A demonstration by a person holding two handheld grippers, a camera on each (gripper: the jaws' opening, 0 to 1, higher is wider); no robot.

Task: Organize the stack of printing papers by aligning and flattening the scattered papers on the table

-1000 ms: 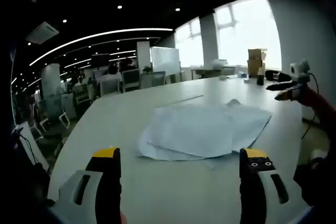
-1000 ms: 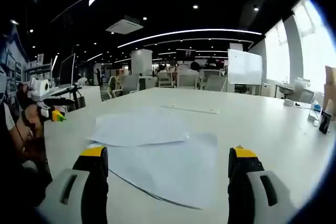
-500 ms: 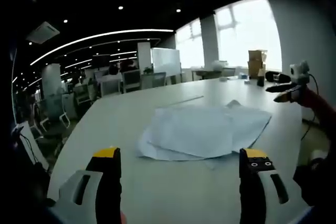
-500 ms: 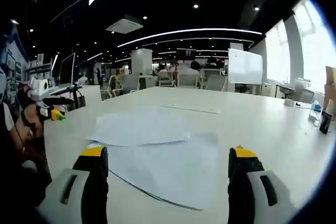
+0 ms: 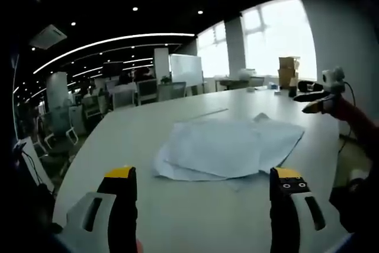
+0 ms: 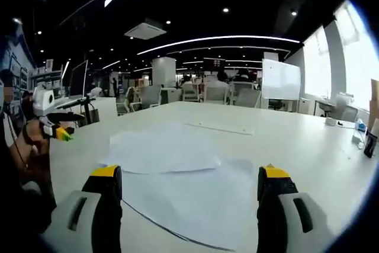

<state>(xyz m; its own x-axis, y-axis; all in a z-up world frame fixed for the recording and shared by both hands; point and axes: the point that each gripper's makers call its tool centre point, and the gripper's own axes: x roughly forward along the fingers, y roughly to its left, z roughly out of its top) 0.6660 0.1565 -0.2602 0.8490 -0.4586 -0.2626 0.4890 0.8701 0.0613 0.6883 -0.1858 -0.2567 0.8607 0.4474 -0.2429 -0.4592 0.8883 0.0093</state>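
Left hand-held gripper [image 5: 201, 176] hangs above the near edge of the table [image 5: 118, 140], its 2 yellow-tipped jaws spread wide with nothing between them. Just ahead lie the papers [image 5: 228, 146], a loose, fanned pile of white sheets, edges misaligned. Right hand-held gripper [image 6: 188, 176] is likewise released, jaws apart and empty, facing the papers [image 6: 177, 170] from the other side. Office chairs [image 6: 195, 91] line the far end.
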